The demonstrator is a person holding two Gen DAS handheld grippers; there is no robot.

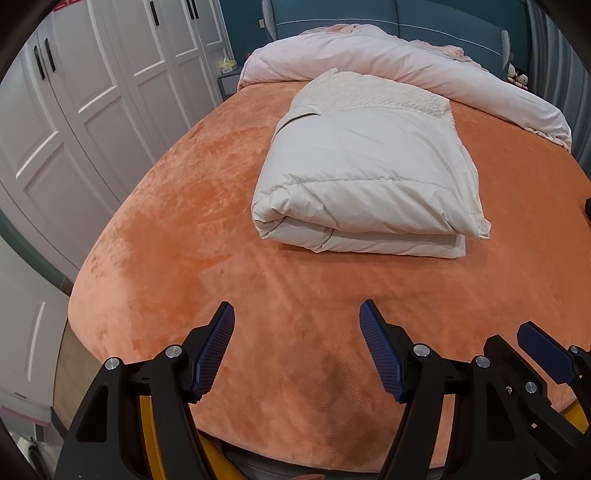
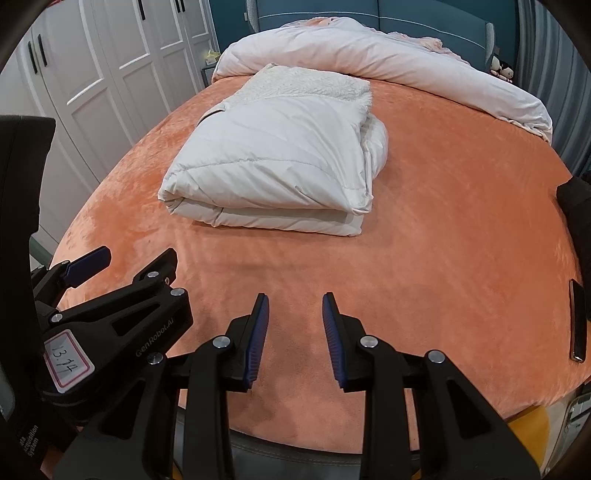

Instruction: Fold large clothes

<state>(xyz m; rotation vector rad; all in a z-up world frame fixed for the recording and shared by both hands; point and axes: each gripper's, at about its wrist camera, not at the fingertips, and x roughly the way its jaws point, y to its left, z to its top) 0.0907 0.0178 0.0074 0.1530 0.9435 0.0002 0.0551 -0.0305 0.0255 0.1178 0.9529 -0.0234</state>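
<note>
A white padded coat (image 1: 365,173) lies folded into a thick rectangular bundle on the orange bed (image 1: 184,206), its fleecy lining showing at the far end. It also shows in the right wrist view (image 2: 273,162). My left gripper (image 1: 297,314) is open and empty, held over the near edge of the bed, well short of the coat. My right gripper (image 2: 294,301) is open and empty, beside the left one and also short of the coat. The left gripper's fingers (image 2: 92,262) show at the left of the right wrist view.
A pale pink duvet (image 1: 388,62) is bunched along the head of the bed before a blue headboard (image 1: 424,18). White wardrobe doors (image 1: 92,92) stand at the left. A dark phone (image 2: 578,321) and a black object (image 2: 576,206) lie at the bed's right edge.
</note>
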